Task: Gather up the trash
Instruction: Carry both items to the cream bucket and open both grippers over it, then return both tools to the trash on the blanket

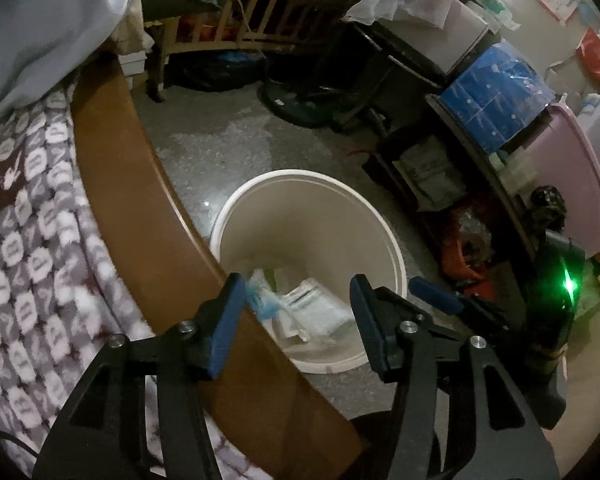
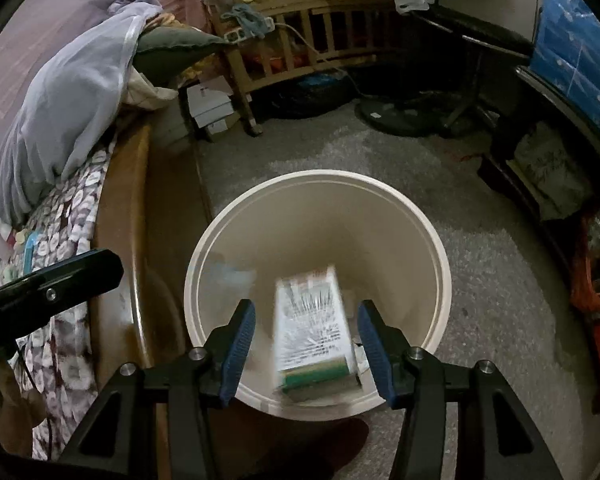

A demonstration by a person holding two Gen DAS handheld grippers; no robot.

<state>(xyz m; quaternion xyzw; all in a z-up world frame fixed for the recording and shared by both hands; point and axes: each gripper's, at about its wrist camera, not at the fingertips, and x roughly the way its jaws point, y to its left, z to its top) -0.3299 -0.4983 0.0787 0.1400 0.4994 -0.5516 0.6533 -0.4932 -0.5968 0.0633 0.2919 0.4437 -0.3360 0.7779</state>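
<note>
A white round bin [image 1: 396, 256] stands on the floor beside the bed; it also shows in the right wrist view [image 2: 204, 248]. My right gripper [image 2: 306, 324] is open right above the bin's mouth. A white box with black print and a green end [image 2: 312, 332] is blurred between the jaws, free of the pads, inside the bin. My left gripper [image 1: 298, 294] is open and empty over the bed's edge, next to the bin. White wrappers and a blue scrap [image 1: 300, 304] lie in the bin's bottom.
A bed with a patterned blanket [image 1: 28, 240] and wooden side board [image 1: 140, 184] lies on the left. A wooden crib [image 2: 300, 20] stands at the back. A fan base [image 2: 404, 114], dark shelves with a blue box [image 1: 496, 92] and pink bins [image 1: 572, 168] stand right.
</note>
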